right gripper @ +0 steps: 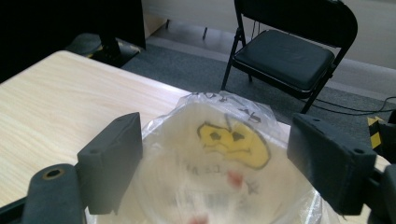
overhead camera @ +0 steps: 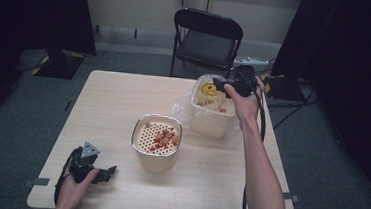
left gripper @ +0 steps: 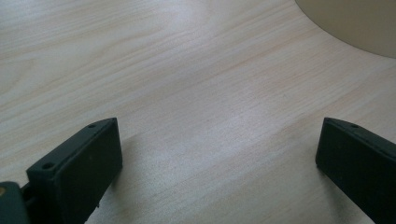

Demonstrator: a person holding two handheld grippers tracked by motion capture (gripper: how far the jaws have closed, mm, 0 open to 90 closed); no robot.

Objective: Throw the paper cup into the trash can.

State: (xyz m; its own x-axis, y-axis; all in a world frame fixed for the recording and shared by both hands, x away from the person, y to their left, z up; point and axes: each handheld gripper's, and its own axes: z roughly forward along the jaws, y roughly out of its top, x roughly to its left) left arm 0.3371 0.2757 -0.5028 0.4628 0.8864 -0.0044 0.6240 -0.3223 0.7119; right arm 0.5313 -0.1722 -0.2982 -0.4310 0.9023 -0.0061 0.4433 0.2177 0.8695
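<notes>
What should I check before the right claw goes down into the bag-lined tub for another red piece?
1. Right claw open: ok, jaws stand wide apart with nothing between them.
2. Right claw over the tub: ok, it hangs above the bag.
3. Red pieces left in the bag: ok, a couple show, though blurred.
4. Strainer ready to receive: ok, upright mid-table with red pieces in it.
5. Left claw out of the way: ok, open, low over the table, beside the strainer.
6. Bag film clear of the jaws: cannot tell.
</notes>
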